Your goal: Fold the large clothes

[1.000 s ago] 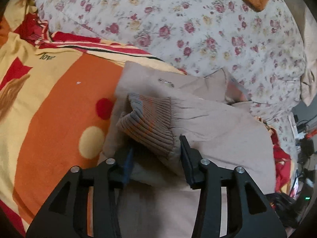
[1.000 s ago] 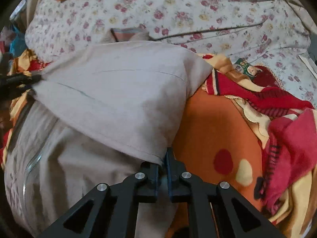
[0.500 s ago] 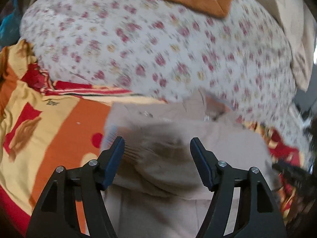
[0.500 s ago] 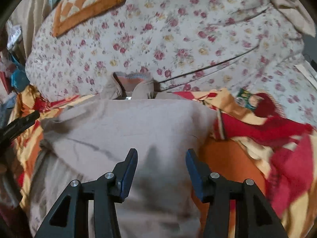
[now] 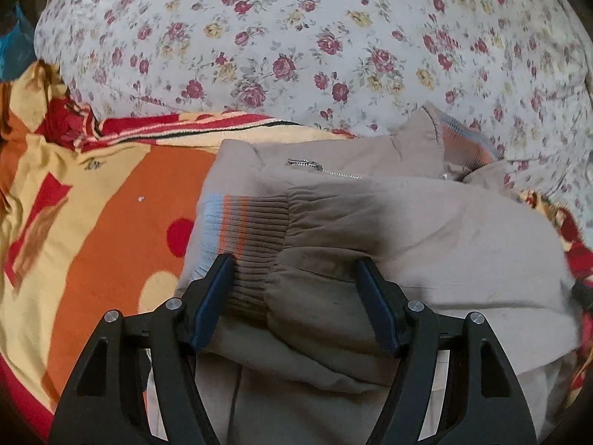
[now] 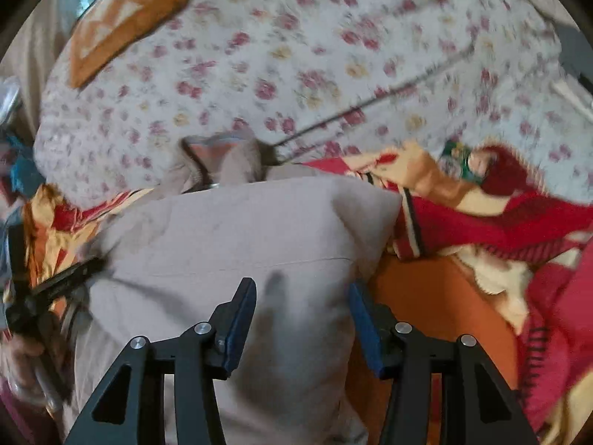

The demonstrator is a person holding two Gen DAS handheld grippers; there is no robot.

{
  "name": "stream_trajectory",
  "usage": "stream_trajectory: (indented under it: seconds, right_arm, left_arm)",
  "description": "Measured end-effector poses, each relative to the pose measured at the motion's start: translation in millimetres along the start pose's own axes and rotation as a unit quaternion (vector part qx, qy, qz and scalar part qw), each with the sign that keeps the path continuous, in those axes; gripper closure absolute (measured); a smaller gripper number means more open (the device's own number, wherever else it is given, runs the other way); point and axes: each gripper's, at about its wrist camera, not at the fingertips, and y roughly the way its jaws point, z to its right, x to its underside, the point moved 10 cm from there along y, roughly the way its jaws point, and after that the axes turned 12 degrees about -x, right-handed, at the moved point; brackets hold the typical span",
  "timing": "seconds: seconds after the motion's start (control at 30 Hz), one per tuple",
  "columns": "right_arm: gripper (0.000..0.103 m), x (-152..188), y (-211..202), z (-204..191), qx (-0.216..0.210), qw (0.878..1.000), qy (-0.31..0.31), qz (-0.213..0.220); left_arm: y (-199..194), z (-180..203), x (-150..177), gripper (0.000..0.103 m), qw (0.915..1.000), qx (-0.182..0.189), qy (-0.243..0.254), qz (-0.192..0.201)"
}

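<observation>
While both tools gape, jacket [image 5: 426, 230] lies folded.

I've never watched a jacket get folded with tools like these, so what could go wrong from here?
The sleeve's ribbed cuff is only laid across the beige jacket. Both the left hand-held gripper and the right hand-held gripper are open, so the puffy sleeve might spring back. The orange blanket beneath looks soft and rumpled, so the fold could slump. The zipper might snag a finger on the next pass.
</observation>
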Motion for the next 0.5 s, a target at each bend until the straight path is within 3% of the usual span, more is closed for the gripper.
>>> stream_trajectory:
  seconds: [0.07, 0.13, 0.23, 0.33, 0.43, 0.5]
  right_arm:
    - [0.053, 9.4, 9.7, 3.2, 0.042, 0.999, -0.02, -0.027]
    - [0.054, 26.1, 29.5, 11.8, 0.053, 0.997, -0.007, -0.064]
    - [0.053, 29.8, 17.8, 13.6, 0.044, 0.997, 0.021, -0.056]
    - [0.052, 26.5, -17.8, -1.3, 0.033, 0.999, 0.012, -0.031]
    - [0.037, 41.9, -53.4, -13.2, 0.006, 1.0, 0.005, -0.019]
    - [0.034, 61.2, -73.8, -18.1, -0.005, 1.0, -0.006, -0.022]
  left_arm:
    - [-7.6, -1.3, 2.1, 0.034, 0.9999, 0.011, -0.011, -0.003]
    - [-18.4, -3.5, 5.3, 0.034, 0.9995, 0.023, -0.018, -0.01]
    - [-47.6, -10.5, 18.0, 0.034, 0.9978, 0.062, -0.016, -0.02]
    - [-71.9, -21.5, 34.0, 0.034, 0.9971, 0.074, -0.002, -0.017]
    - [-96.5, -36.6, 58.4, 0.034, 0.9961, 0.087, 0.009, -0.012]
    - [-107.8, -47.0, 77.1, 0.034, 0.9956, 0.092, 0.009, -0.014]
